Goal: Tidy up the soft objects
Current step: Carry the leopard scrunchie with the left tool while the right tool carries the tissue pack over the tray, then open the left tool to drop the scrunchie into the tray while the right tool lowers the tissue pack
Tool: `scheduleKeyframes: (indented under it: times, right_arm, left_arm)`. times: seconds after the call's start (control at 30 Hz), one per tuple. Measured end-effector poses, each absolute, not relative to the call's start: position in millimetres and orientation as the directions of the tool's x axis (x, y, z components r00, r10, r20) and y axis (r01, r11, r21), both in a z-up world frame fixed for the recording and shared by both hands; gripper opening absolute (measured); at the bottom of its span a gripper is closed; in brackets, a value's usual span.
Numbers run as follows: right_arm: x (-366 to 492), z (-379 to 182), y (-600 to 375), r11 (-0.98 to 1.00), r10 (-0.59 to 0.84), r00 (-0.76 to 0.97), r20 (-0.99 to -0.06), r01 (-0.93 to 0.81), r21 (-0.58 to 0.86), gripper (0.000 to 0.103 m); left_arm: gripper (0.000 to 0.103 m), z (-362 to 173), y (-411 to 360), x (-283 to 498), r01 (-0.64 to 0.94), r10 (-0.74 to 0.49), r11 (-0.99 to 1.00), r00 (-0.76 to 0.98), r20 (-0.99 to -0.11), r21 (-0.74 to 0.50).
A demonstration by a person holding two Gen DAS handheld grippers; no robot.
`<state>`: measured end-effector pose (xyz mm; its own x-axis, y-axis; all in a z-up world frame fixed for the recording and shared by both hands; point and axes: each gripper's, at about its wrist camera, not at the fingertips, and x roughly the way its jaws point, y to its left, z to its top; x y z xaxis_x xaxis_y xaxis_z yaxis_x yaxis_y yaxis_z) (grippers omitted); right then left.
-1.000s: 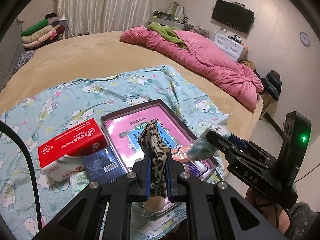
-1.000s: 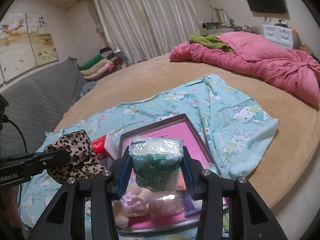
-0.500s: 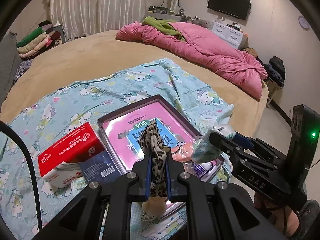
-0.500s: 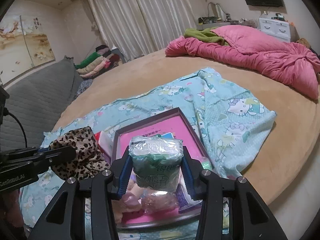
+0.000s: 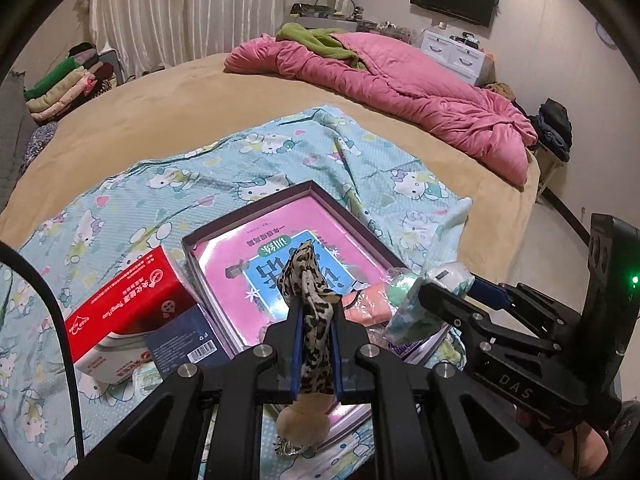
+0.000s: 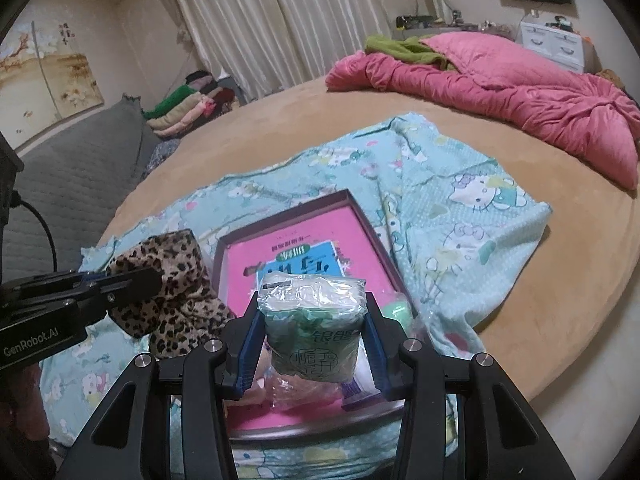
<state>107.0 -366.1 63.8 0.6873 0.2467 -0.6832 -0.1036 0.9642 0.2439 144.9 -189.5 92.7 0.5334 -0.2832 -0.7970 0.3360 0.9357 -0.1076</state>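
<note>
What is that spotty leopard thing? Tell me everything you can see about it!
The leopard-print cloth is soft, fuzzy fabric, tan with black-brown spots, bunched up. The left gripper has its jaws shut on it, squeezing the middle thin between blue pads. One end sticks up past the jaws; the other droops below, showing a plain beige bit. It hangs above the near edge of the pink-lined tray, touching only the gripper.

Tray (image 5: 244,227) lying on the printed sheet (image 5: 168,184), near the bed's (image 5: 188,108) front edge. Left of the tray, touching it, a tissue box (image 5: 128,308) and a small carton (image 5: 188,340). Quilt (image 5: 400,92) heaped well behind, far right. Folded clothes (image 5: 68,80) stacked far left.
</note>
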Motion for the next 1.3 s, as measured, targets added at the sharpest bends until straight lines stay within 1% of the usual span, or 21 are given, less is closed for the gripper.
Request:
scheduleKeyframes:
  times: [0.6,0.77,0.97,1.3]
  right_arm:
    - [113.9,51.9,-366.5,0.959,0.263,0.658,-0.705,-0.103,0.262,0.047]
    - [119.1,45.8,-366.8,0.962,0.259,0.635,-0.728,-0.102,0.252,0.047]
    - [126.4,32.0,-360.2,0.965,0.251,0.607,-0.754,-0.101,0.24,0.047]
    - [143.5,22.8,-345.1,0.972,0.232,0.622,-0.748,-0.116,0.205,0.048]
  left_arm:
    - [0.012,79.8,-191.7,170.1,0.328,-0.283,0.937,0.521,-0.806,-0.117]
    - [0.012,60.8,-187.9,187.6,0.306,-0.283,0.941,0.482,-0.829,-0.144]
    - [0.012,40.9,-179.9,200.9,0.27,-0.258,0.952,0.451,-0.854,-0.146]
    - [0.012,21.3,-169.1,204.2,0.24,-0.241,0.959,0.427,-0.871,-0.148]
